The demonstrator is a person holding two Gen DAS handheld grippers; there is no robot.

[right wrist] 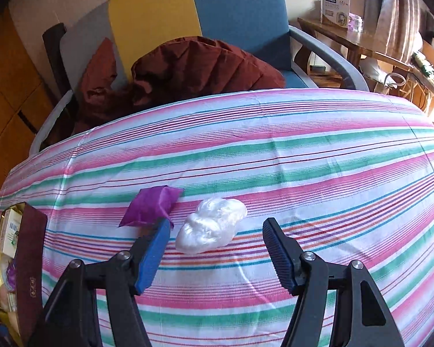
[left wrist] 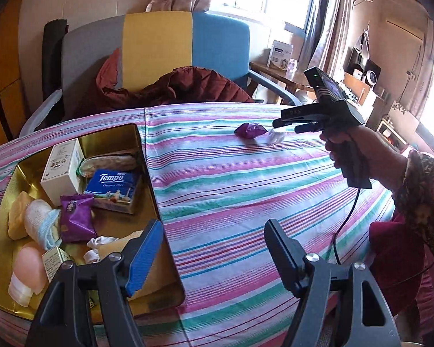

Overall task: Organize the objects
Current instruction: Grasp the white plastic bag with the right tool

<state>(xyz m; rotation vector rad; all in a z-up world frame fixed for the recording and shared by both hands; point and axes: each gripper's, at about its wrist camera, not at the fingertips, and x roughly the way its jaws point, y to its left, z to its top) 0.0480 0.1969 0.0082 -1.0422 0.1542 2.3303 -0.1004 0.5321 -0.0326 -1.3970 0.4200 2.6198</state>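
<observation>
A gold tin box (left wrist: 152, 173) sits on the striped cloth at the left. It holds a Tempo tissue pack (left wrist: 115, 189), a white carton (left wrist: 62, 170), a purple packet (left wrist: 76, 217) and several small items. My left gripper (left wrist: 214, 231) is open and empty beside the box's right wall. On the cloth farther off lie a purple packet (right wrist: 152, 206) and a crumpled clear plastic bag (right wrist: 211, 225). My right gripper (right wrist: 215, 231) is open, its fingers on either side of the plastic bag. It also shows in the left wrist view (left wrist: 283, 124) above those two items.
The table carries a pink, green and white striped cloth (right wrist: 303, 159). Behind it stands a grey, yellow and blue armchair (right wrist: 217, 8) with a dark red jacket (right wrist: 193, 66). A wooden side table (right wrist: 347, 37) with a box stands at the right.
</observation>
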